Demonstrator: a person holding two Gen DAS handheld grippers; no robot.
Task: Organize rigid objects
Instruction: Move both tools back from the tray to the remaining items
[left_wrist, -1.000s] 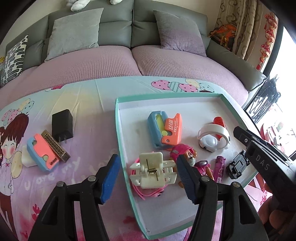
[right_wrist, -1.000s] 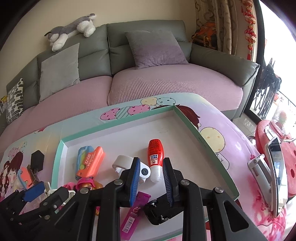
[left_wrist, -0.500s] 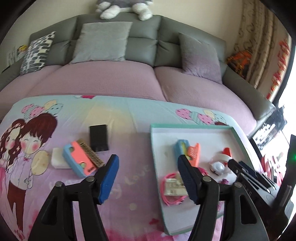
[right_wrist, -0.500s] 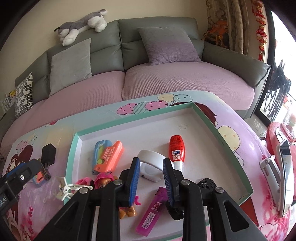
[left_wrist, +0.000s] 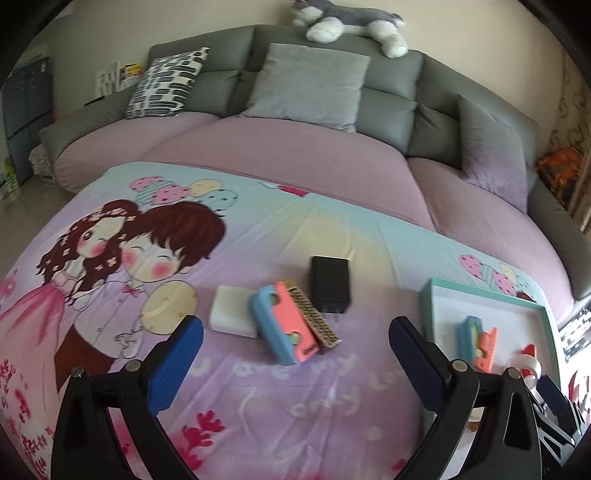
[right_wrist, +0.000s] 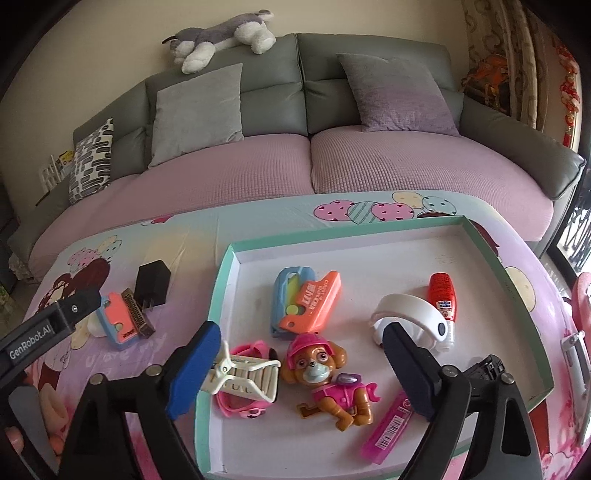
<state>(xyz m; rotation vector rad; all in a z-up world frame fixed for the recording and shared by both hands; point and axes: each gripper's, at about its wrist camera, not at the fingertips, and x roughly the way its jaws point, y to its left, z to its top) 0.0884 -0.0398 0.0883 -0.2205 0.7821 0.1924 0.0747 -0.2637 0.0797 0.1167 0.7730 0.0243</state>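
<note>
My left gripper (left_wrist: 295, 343) is open and empty, above the cartoon tablecloth, just short of a small pile: a blue and pink case (left_wrist: 282, 326), a patterned brown bar (left_wrist: 314, 319), a white block (left_wrist: 231, 310) and a black charger (left_wrist: 330, 285). My right gripper (right_wrist: 301, 354) is open and empty over the teal-rimmed white tray (right_wrist: 373, 230). The tray holds a pup figure (right_wrist: 328, 376), a white clip (right_wrist: 243, 376) on a pink band, a blue and orange case (right_wrist: 304, 301), a white ring (right_wrist: 410, 317), a red bottle (right_wrist: 441, 295), a magenta tube (right_wrist: 388, 428) and a black part (right_wrist: 487, 369).
The tray shows at the right edge of the left wrist view (left_wrist: 487, 295). A grey and pink sofa (right_wrist: 295, 166) with cushions stands behind the table. A phone-like item (right_wrist: 574, 354) lies right of the tray.
My left gripper has moved left from over the tray to the pile on the cloth. My right gripper has opened wide and pulled back over the tray.
</note>
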